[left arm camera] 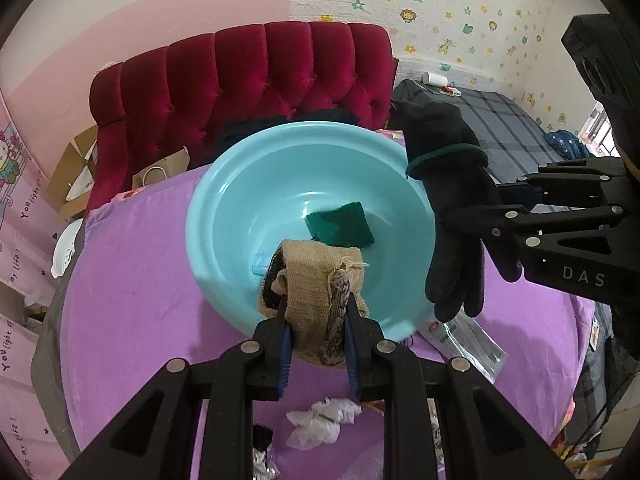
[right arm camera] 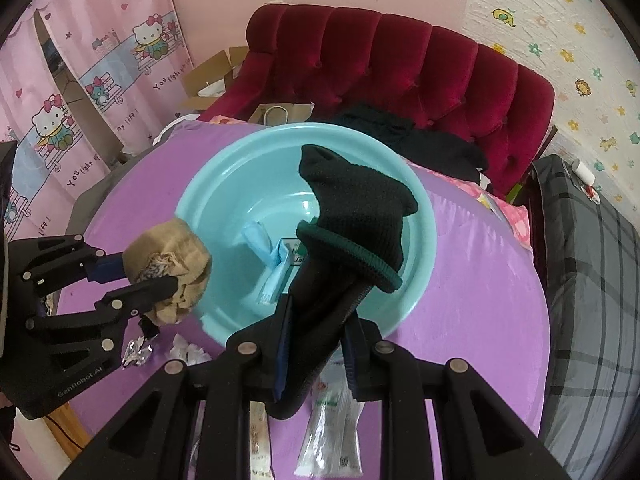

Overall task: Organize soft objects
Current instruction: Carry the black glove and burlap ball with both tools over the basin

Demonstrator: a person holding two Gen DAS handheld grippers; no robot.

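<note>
A light-blue basin (left arm camera: 240, 184) (right arm camera: 224, 184) stands on the purple table. My left gripper (left arm camera: 316, 320) (right arm camera: 160, 280) is shut on a tan knitted sock bundle (left arm camera: 316, 276) (right arm camera: 176, 252), held over the basin's near rim. My right gripper (right arm camera: 316, 320) (left arm camera: 496, 216) is shut on a black glove (right arm camera: 352, 216) (left arm camera: 448, 160) with a green cuff band, held above the basin's right side. A dark green cloth (left arm camera: 340, 224) lies in the basin. A pale blue item (right arm camera: 264, 248) and a small packet lie there too.
A red tufted sofa (left arm camera: 248, 76) with dark clothes stands behind the table. Crumpled white plastic (left arm camera: 320, 420) and clear packets (right arm camera: 332, 432) lie on the purple cloth (left arm camera: 140, 300) near me. A grey plaid bed (right arm camera: 592, 280) is at the right.
</note>
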